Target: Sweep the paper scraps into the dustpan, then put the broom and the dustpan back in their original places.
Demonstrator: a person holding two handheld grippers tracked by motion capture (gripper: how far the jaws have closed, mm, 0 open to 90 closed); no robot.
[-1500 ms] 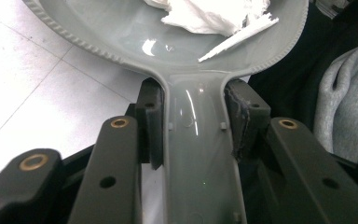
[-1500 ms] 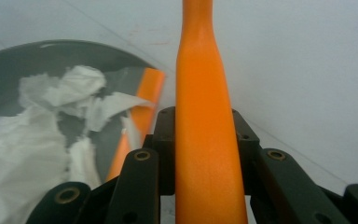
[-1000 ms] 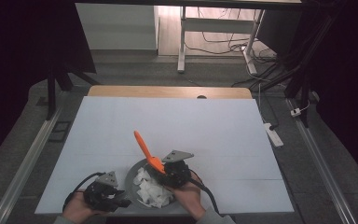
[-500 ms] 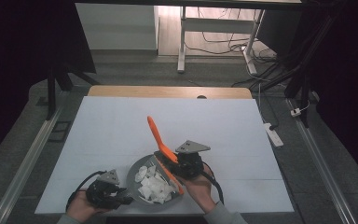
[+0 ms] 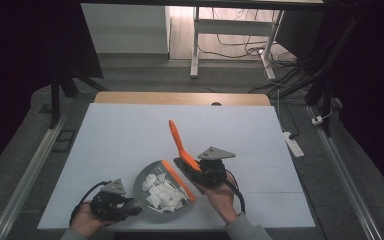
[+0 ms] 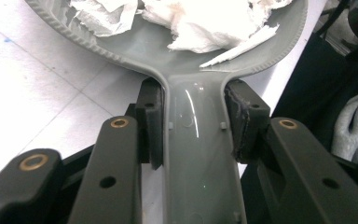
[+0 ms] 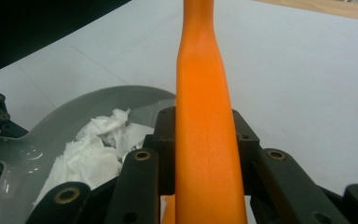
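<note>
The grey plastic dustpan (image 5: 152, 192) lies flat on the white table top (image 5: 130, 135) near its front edge, loaded with crumpled white paper scraps (image 5: 164, 192); judging by that load, the sweeping looks finished or nearly so, and the pan is kept level so that nothing spills. The left gripper (image 5: 111, 204), just left of the dustpan, clamps the pan's narrow handle (image 6: 196, 154) between its black pads (image 6: 150, 122), which press on both sides of it. The right gripper (image 5: 207, 172), just right of the dustpan, has its jaws closed on the orange plastic brush handle (image 7: 205, 140), which rises away from the pan toward the far side of the table; the brush's orange-edged head (image 5: 180, 180) rests along the pan's right rim, probably to nudge the last scraps in or to clear the bristles
</note>
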